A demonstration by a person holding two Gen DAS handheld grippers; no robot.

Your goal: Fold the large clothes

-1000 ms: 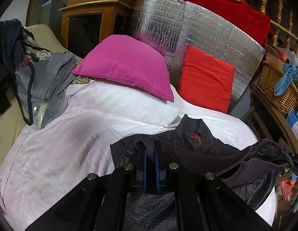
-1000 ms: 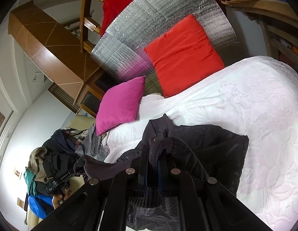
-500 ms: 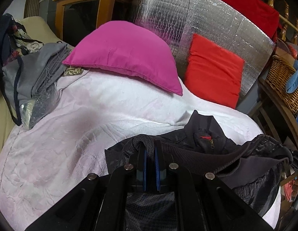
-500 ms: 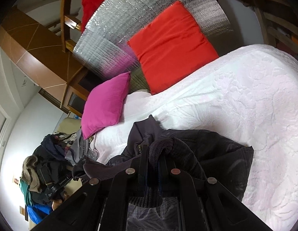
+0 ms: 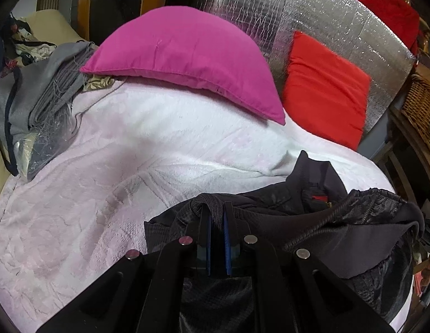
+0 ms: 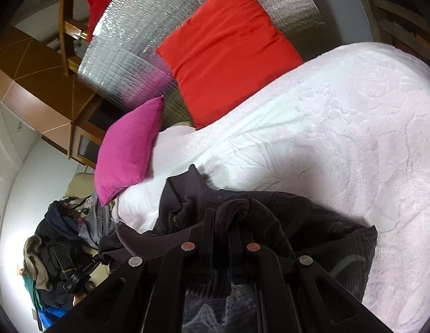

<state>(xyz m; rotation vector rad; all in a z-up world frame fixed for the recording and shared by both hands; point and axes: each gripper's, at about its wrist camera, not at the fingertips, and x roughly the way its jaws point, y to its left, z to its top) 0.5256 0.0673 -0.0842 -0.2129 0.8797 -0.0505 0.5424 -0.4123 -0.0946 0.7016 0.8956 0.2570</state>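
A dark jacket (image 5: 312, 222) with a ribbed hem and a small red label at its collar lies partly on the pale pink bedspread (image 5: 103, 194). My left gripper (image 5: 216, 208) is shut on the ribbed hem and holds it up. My right gripper (image 6: 221, 213) is shut on another part of the same hem; the jacket (image 6: 312, 222) hangs below it with its collar toward the pillows. The hem stretches between the two grippers. The jacket's lower part is hidden behind the gripper bodies.
A magenta pillow (image 5: 187, 61) and a red pillow (image 5: 326, 88) lean on a silver foil board (image 5: 326, 14) at the head of the bed. Grey clothes (image 5: 34, 97) lie at the left edge. A wicker basket (image 5: 420, 111) stands at the right. A clothes pile (image 6: 56, 249) lies beside the bed.
Both grippers have moved forward toward the pillows, carrying the jacket hem further over the bed. Both stay shut on the hem.
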